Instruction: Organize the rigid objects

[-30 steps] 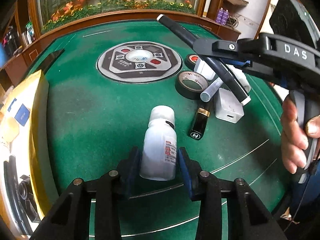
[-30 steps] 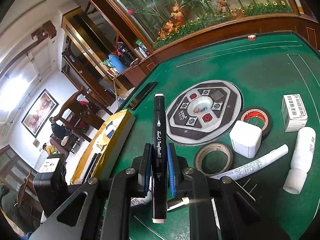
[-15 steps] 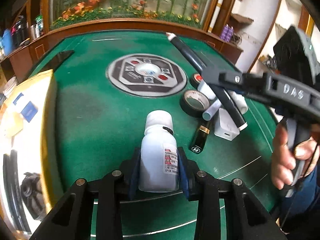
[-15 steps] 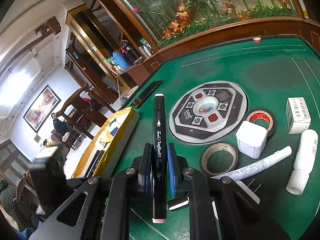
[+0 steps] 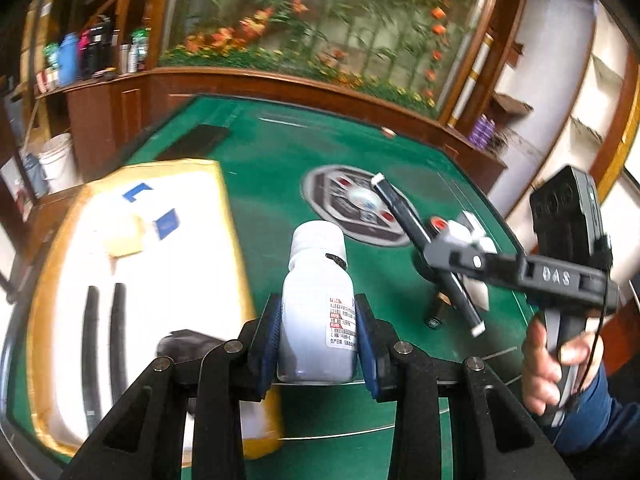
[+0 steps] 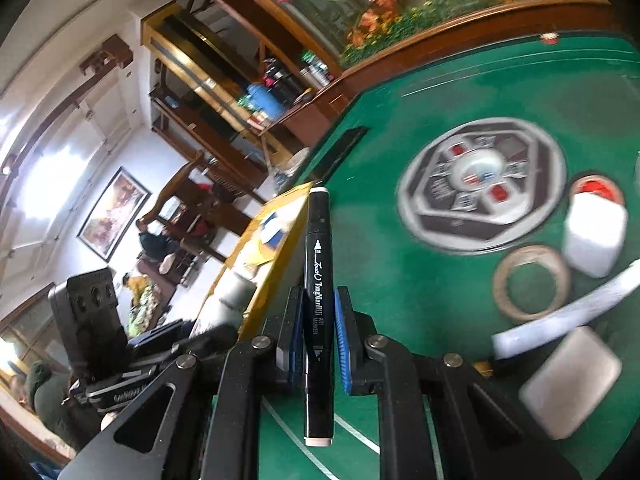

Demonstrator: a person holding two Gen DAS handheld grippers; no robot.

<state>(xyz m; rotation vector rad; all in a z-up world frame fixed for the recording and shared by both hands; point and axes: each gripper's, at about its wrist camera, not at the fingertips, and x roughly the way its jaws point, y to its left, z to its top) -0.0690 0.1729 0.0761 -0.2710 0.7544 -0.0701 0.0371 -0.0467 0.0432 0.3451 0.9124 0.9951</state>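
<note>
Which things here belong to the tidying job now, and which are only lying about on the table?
In the job:
- white bottle, held by the left gripper
- black marker, held by the right gripper
- yellow box

Lying about:
- tape roll
- white cube
- round centre panel

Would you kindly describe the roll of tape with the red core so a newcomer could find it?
Start at the round control panel in the green table's middle. Just right of it, behind the white cube, lies the tape roll. Unlike the tan-cored roll nearer the camera, its core is red.
</note>
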